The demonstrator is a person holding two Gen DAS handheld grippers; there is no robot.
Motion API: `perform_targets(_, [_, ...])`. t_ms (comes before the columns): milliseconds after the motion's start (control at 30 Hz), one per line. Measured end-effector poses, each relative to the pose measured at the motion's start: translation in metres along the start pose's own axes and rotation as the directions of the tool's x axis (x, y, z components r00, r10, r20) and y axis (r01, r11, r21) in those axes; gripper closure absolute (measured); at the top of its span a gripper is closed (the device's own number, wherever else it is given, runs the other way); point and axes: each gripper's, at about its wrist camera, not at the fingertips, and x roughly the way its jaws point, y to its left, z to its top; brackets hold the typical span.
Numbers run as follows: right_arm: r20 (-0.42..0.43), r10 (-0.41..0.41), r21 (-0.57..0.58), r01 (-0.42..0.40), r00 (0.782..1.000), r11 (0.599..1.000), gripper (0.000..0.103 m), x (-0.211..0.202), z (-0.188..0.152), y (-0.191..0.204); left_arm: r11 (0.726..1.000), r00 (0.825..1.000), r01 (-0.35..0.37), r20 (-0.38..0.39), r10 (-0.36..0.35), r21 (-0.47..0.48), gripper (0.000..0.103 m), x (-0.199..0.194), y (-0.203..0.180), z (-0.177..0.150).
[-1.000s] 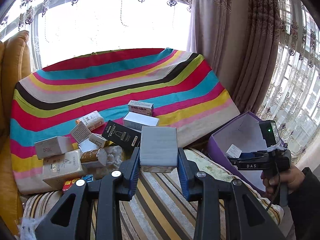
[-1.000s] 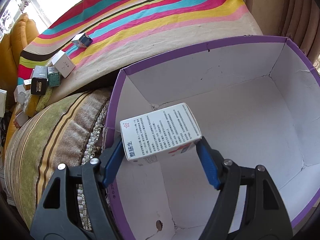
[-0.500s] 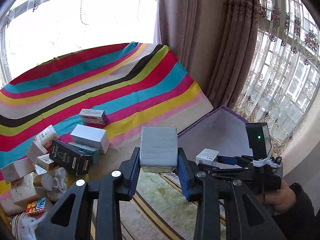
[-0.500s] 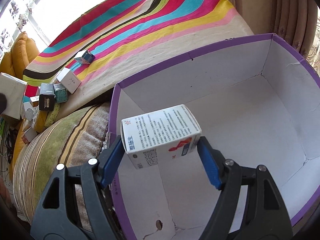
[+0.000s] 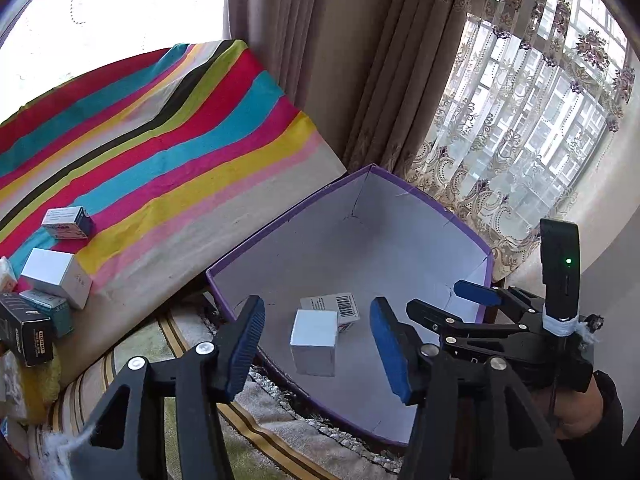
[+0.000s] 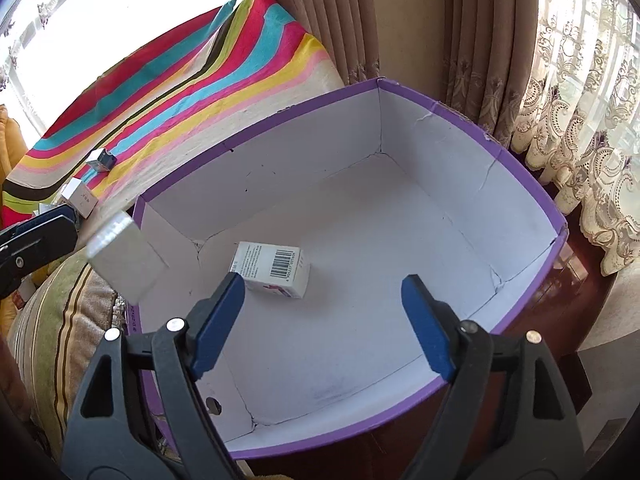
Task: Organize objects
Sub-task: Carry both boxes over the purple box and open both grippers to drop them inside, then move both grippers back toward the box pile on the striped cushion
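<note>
A purple box (image 5: 288, 216) with a white inside stands beside the couch; it also shows in the right wrist view (image 6: 260, 118). A white printed carton with a barcode (image 6: 272, 270) lies on its floor, also seen in the left wrist view (image 5: 340, 307). A plain grey-white box (image 5: 314, 342) is in mid-air over the box's near-left edge, blurred in the right wrist view (image 6: 124, 258). My left gripper (image 5: 316, 354) is open above it. My right gripper (image 6: 322, 322) is open and empty over the box; it shows in the left wrist view (image 5: 478, 294).
A striped blanket (image 5: 160, 140) covers the couch back. Several small boxes lie on it at the left, among them a white one (image 5: 56, 276) and a black one (image 5: 26, 330). A striped cushion (image 5: 240, 440) lies beside the box. Curtains (image 5: 320, 60) hang behind.
Both grippers opened. The printed carton dropped from my right gripper onto the box floor. The grey-white box left my left gripper, which swung right over the purple box.
</note>
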Motion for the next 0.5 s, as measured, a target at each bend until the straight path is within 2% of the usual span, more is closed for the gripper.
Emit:
perform_targets(67, [0.025,-0.027,-0.009,0.027,0.999,1.000,0.017,-0.005,0.001,0.001,1.000,1.000,0.001,0.014,-0.001,-0.019,0.029,-0.006,0.004,-0.003])
perform_targets(200, [0.106,-0.080,-0.037,0.085,0.991,0.996,0.016,-0.019,0.005,0.011,0.999,1.000,-0.014,0.027,0.015,-0.052,0.029,-0.017,0.017,-0.008])
perform_targets(267, [0.145,-0.094,-0.062,0.104,0.985,0.993,0.012,-0.026,0.006,0.021,0.997,0.999,-0.030,0.029,0.032,-0.071,0.029,-0.023,0.024,-0.014])
perform_targets(433, [0.152,-0.040,-0.118,0.058,0.988,0.991,0.011,-0.033,0.007,0.045,0.990,0.995,-0.078,0.055,0.085,-0.117,0.028,-0.044,0.051,-0.032])
perform_targets(500, [0.154,-0.007,-0.141,0.029,0.988,0.990,0.011,-0.035,0.005,0.056,0.984,0.991,-0.104,0.072,0.116,-0.144,0.025,-0.055,0.062,-0.040])
